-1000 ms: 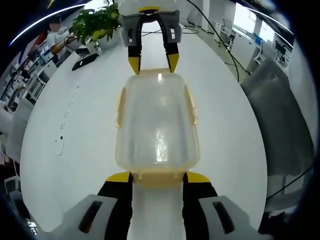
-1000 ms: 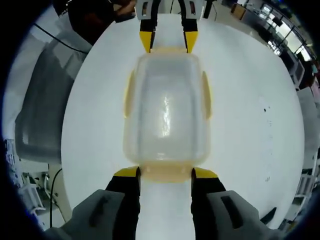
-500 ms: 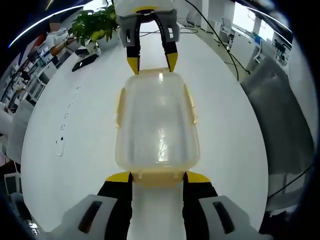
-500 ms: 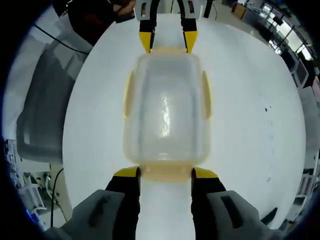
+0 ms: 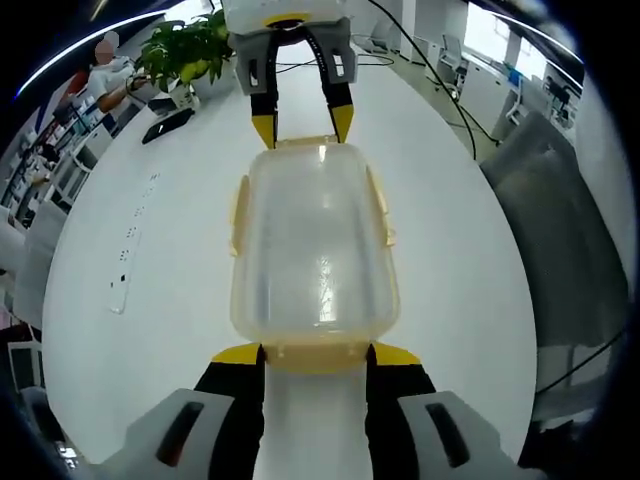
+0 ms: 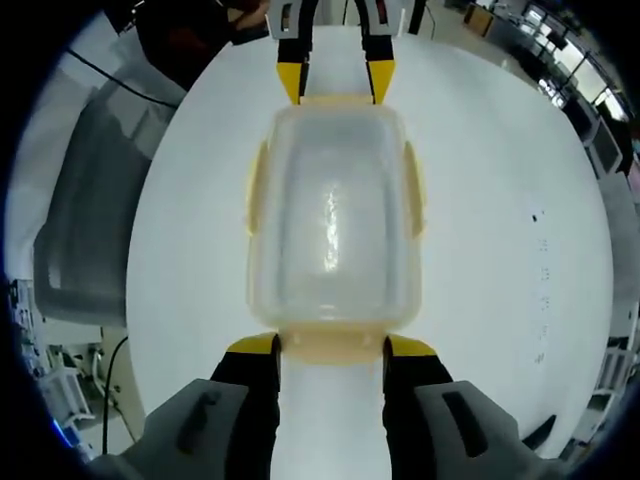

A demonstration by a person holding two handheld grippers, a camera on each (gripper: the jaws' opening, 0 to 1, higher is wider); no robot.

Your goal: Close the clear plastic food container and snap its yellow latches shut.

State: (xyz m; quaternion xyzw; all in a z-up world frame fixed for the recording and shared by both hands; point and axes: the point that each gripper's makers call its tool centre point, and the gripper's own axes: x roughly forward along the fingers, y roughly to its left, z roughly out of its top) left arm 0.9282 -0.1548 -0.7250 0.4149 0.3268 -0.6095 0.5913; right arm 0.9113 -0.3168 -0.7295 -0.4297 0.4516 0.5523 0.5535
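Nothing much has moved since a second ago, both grippers hold the same pose at opposite short ends of the container (image 5: 315, 245) on the white table (image 5: 160, 260). Going left to right in the left gripper view: a power strip (image 5: 118, 296) lies well off to the side, then the lidded box sits dead center. Left gripper (image 5: 315, 352) has its jaws spread wide either side of the near end latch (image 5: 315, 353). Right gripper (image 6: 330, 345) does likewise at its end, jaws wide, yellow tips just beside the latch. Side latches (image 6: 256, 190) lie flat against the walls.
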